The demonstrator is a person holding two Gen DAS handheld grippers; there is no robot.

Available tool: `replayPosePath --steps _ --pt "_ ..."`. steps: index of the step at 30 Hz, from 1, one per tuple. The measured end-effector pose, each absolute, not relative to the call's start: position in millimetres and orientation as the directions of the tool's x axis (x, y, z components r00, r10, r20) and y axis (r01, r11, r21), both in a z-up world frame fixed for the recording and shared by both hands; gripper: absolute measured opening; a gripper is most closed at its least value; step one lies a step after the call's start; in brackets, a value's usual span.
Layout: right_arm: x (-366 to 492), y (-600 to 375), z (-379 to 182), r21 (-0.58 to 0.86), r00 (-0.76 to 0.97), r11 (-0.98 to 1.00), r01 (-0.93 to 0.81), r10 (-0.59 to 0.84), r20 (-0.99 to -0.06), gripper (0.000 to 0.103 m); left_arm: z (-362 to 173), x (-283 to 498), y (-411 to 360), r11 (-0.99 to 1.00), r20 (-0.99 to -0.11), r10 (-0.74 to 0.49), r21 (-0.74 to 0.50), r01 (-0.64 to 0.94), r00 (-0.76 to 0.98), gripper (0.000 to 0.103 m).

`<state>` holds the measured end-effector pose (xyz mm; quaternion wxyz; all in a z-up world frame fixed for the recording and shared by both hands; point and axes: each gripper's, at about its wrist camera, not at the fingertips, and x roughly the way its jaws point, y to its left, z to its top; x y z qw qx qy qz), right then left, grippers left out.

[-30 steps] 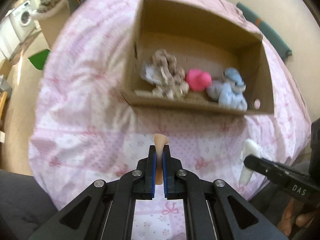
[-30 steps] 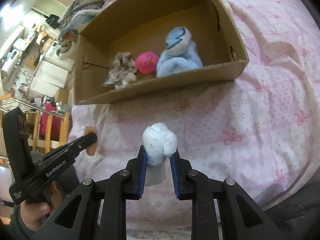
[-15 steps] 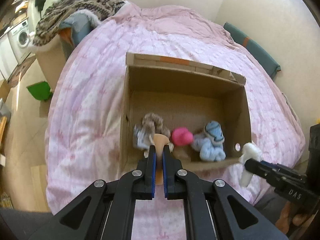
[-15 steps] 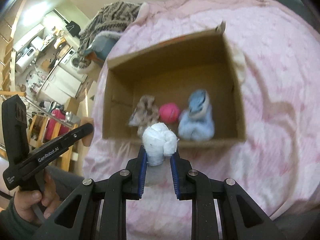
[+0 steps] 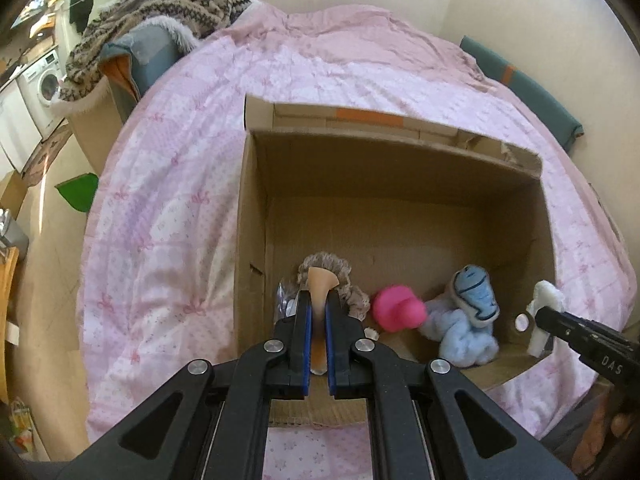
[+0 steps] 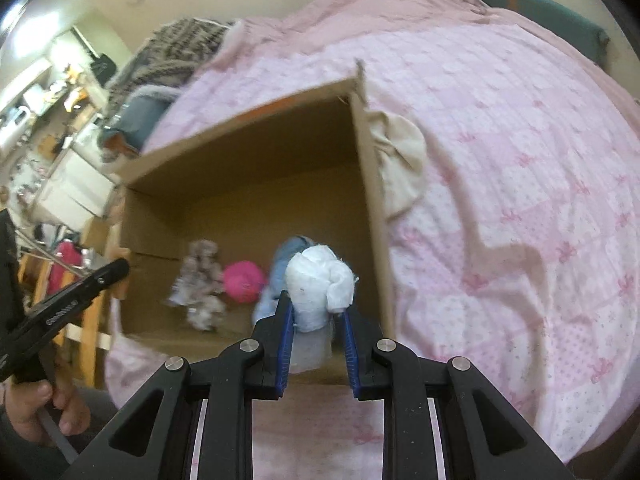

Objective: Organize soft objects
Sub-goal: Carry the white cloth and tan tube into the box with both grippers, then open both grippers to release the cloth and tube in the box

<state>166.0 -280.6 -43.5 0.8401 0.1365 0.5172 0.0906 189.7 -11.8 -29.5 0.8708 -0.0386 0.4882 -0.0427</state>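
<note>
An open cardboard box [image 5: 392, 148] [image 6: 372, 184] lies on a pink bedspread. Inside lie a grey-brown frilly cloth [image 5: 352, 292] [image 6: 200, 280], a pink ball [image 5: 398, 308] [image 6: 242, 280] and a light blue plush [image 5: 468, 312] [image 6: 276, 276]. My left gripper [image 5: 318, 304] is shut on a thin peach-coloured soft piece [image 5: 320, 282], over the box's near left corner. My right gripper [image 6: 316, 312] is shut on a white rolled cloth [image 6: 320, 280] [image 5: 544, 312], over the box's near right part.
A beige cloth [image 6: 400, 168] lies on the bedspread [image 5: 168, 184] against the box's right wall. A patterned knit blanket [image 5: 160, 12] is heaped on a blue item at the back left. A teal cushion [image 5: 524, 92] lies along the wall on the right.
Both grippers have moved forward from the bedspread in front of the box to over its near edge, each still holding its object. The box now looks larger and nearer.
</note>
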Motion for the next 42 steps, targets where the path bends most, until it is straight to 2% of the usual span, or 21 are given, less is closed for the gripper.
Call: replayPosePath --steps 14,25,28,30,31,34,39,42 --pt "165 -275 -51 0.260 0.448 0.966 -0.002 0.233 -0.863 0.025 -45 185 -12 0.991 -0.865 -0.132 -0.125 0.047 0.483 0.006" --pt "164 -280 -50 0.318 0.445 0.948 0.009 0.281 -0.850 0.028 -38 179 -14 0.992 -0.855 -0.129 -0.113 0.062 0.503 0.024" --pt "162 -281 -46 0.334 0.462 0.943 0.002 0.296 -0.836 0.036 -33 175 -15 0.992 -0.846 -0.129 -0.110 0.067 0.518 0.042" --pt "160 -281 -42 0.368 0.476 0.930 -0.010 0.328 -0.816 0.061 -28 171 -15 0.992 -0.838 -0.129 -0.109 0.069 0.530 0.067" --pt "159 -281 -39 0.377 0.484 0.926 -0.014 0.336 -0.808 0.064 -24 169 -15 0.992 -0.834 -0.126 -0.104 0.071 0.537 0.070" --pt "155 -278 -31 0.368 0.512 0.929 -0.031 0.331 -0.793 0.074 -12 163 -18 0.992 -0.819 -0.121 -0.083 0.093 0.561 0.071" --pt "145 -275 -16 0.389 0.549 0.919 -0.064 0.358 -0.755 0.076 8 148 -12 0.999 -0.776 -0.050 -0.026 0.047 0.629 0.071" --pt "135 -273 -6 0.367 0.583 0.927 -0.075 0.339 -0.738 0.090 18 138 -8 0.999 -0.758 -0.041 -0.034 0.024 0.651 0.071"
